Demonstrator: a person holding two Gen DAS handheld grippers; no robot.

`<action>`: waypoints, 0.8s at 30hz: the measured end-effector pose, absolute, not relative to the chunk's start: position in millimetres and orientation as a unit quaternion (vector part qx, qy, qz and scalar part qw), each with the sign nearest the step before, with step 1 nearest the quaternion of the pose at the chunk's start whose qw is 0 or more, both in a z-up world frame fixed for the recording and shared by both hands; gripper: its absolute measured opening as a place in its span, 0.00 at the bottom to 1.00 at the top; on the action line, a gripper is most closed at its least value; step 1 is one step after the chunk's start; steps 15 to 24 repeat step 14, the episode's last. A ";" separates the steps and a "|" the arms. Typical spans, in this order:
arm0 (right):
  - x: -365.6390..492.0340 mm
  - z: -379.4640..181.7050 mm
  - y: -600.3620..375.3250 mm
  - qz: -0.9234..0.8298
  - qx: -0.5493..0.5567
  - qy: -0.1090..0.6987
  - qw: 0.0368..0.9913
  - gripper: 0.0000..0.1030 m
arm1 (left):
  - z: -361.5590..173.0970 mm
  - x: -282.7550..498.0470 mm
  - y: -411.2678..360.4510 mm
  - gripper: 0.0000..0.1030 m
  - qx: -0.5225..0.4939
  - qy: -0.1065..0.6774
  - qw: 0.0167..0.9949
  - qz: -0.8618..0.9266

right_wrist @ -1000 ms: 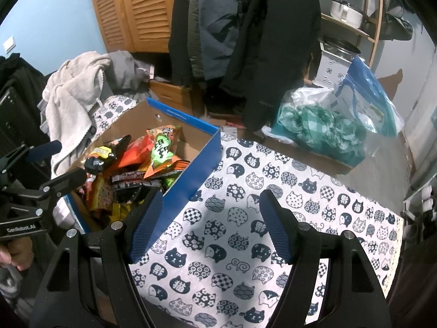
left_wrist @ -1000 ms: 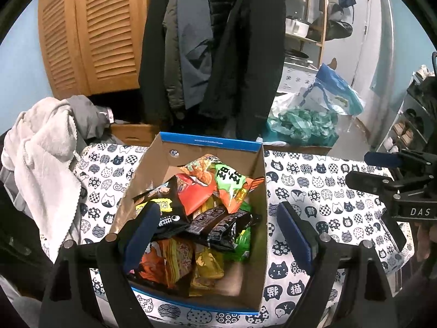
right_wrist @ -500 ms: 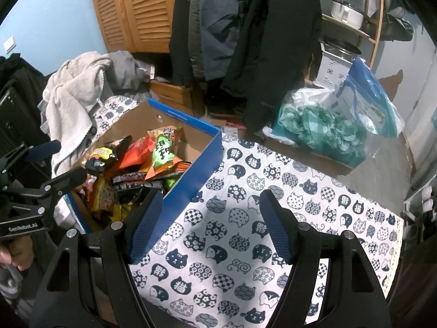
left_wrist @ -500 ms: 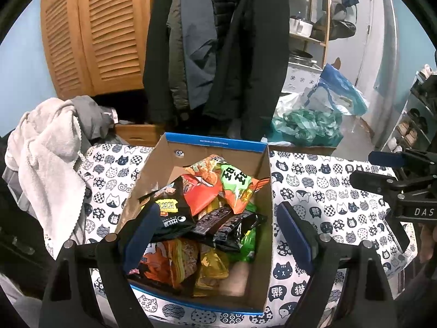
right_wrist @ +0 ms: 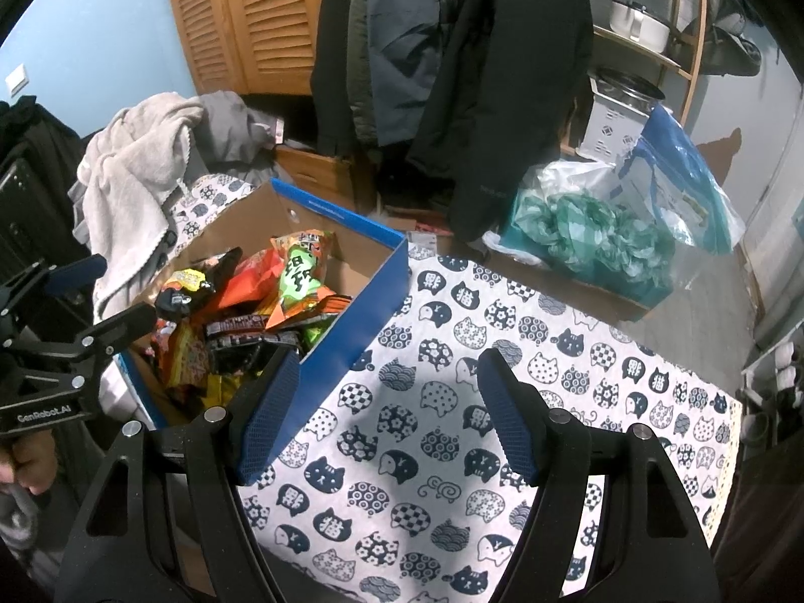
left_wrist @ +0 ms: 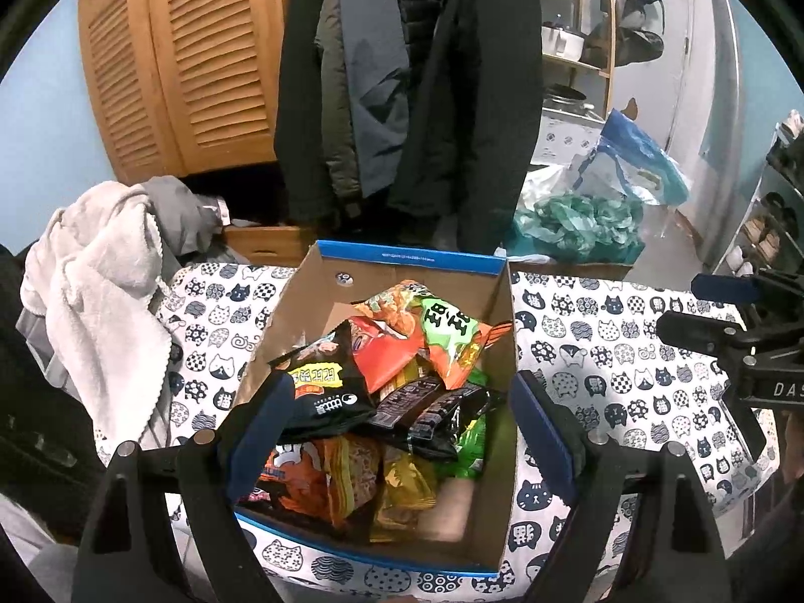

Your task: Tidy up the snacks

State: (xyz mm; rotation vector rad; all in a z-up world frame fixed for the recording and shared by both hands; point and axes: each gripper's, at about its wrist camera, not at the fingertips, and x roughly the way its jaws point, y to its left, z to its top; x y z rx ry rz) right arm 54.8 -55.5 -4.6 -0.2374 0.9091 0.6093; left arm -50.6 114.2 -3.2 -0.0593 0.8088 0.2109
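A cardboard box with blue rim (left_wrist: 407,256) stands on the cat-print tablecloth (left_wrist: 603,331) and holds several snack bags: a green and orange one (left_wrist: 447,331), a red one (left_wrist: 387,357), a black one (left_wrist: 321,392). My left gripper (left_wrist: 402,432) is open and empty, hovering above the near end of the box. My right gripper (right_wrist: 384,417) is open and empty, above the bare cloth to the right of the box (right_wrist: 362,311). The snack bags (right_wrist: 296,281) also show in the right wrist view.
A white towel (left_wrist: 95,291) hangs at the table's left. Dark coats (left_wrist: 402,75) and louvered wooden doors (left_wrist: 176,60) stand behind. A bag of green cloth (right_wrist: 593,246) sits past the far table edge. The right gripper (left_wrist: 743,346) shows at the left view's right side.
The left gripper has drawn back and risen slightly, so the box sits a little lower and farther in view. The right gripper has barely moved. Both stay open.
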 end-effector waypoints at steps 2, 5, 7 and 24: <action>55.1 -4.5 -55.9 0.289 -0.113 0.431 0.847 0.70 | -3.6 -49.9 113.3 0.86 -0.029 0.393 0.913 0.103; 54.9 -4.6 -55.6 0.290 -0.113 0.432 0.847 0.70 | -3.6 -49.8 114.2 0.86 -0.030 0.394 0.913 0.104; 55.5 -6.0 -55.6 0.290 -0.114 0.433 0.846 0.70 | -3.6 -50.1 114.3 0.86 -0.030 0.392 0.914 0.105; 56.3 -8.6 -58.0 0.290 -0.116 0.434 0.845 0.70 | -3.2 -51.0 115.0 0.86 -0.036 0.390 0.914 0.103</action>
